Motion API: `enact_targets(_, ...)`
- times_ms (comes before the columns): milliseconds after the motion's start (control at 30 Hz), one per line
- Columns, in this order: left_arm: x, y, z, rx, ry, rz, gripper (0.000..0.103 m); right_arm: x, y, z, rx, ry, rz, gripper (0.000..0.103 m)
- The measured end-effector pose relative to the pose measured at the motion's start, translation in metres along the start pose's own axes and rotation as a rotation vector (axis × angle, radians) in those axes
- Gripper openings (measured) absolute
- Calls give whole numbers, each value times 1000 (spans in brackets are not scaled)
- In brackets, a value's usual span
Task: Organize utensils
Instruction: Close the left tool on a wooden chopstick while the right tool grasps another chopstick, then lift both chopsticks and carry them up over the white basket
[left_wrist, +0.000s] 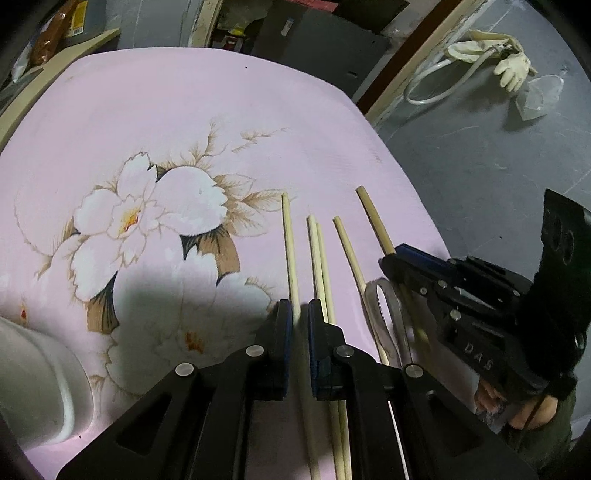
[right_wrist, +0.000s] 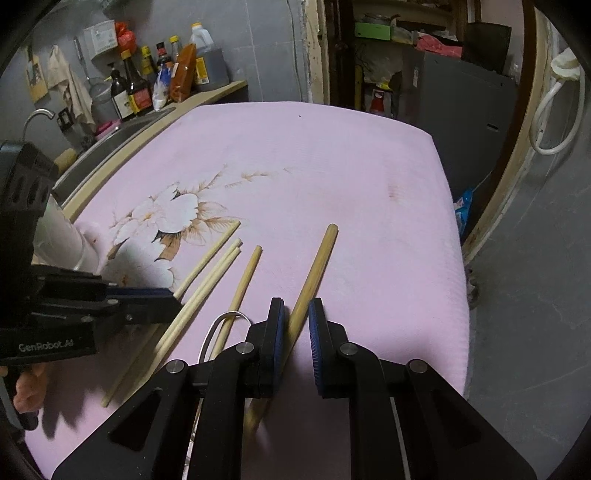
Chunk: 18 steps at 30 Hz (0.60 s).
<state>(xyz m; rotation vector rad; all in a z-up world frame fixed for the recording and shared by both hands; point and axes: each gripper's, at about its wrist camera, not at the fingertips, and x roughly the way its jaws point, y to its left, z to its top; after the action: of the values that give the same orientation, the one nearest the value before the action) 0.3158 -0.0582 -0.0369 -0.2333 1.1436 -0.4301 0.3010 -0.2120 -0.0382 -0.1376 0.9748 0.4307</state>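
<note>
The left gripper (left_wrist: 300, 321) has its fingers clamped on one thin pale chopstick (left_wrist: 290, 254), which runs up between the blue pads and out past the tips. The right gripper (right_wrist: 295, 321) has its fingers closed on a thicker wooden chopstick (right_wrist: 314, 273), held slightly slanted, its far end pointing away over the cloth.

Between these two sticks lie three more chopsticks flat on the surface: a touching pair (left_wrist: 319, 266) just right of the left gripper, and a single one (left_wrist: 349, 254) further right. A clear looped band (left_wrist: 384, 314) lies by the single stick, close to the right gripper.

Both grippers tilt steeply downward, side by side, near the closest edge of the surface. Part of a hand (right_wrist: 31, 384) shows under the left gripper's body in the right wrist view.

The surface (right_wrist: 332, 166) is covered in pink cloth printed with a large white flower. Most of it ahead of the sticks is open. Its right edge drops to a grey floor (left_wrist: 480, 166) not far from the right gripper.

Only the left wrist view shows pale gloves (left_wrist: 509, 70) and a white hose on the floor, and a white cup (left_wrist: 40, 380) at lower left. Only the right wrist view shows a sink with a tap (right_wrist: 37, 118) and sauce bottles (right_wrist: 136, 88) on a shelf beyond the far left edge.
</note>
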Motion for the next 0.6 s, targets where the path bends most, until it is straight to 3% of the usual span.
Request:
enact_targets(167, 2, -3, 0, 15, 12, 25, 5, 10, 2, 9, 7, 47, -22, 12)
enact_targets(267, 0, -7, -7, 45, 10, 45, 3, 11, -5, 10, 65, 55, 6, 12)
enact_targets(367, -6, -8, -18, 58, 5, 33, 2, 5, -13, 4, 138, 50, 46, 5)
enact_targets(500, -20, -11, -32, 85, -39, 0, 2, -13, -23, -11, 260, -8, 156, 5)
enact_targets(600, -37, -17, -43, 118, -97, -10, 2, -34, -23, -25, 290, -80, 181, 5)
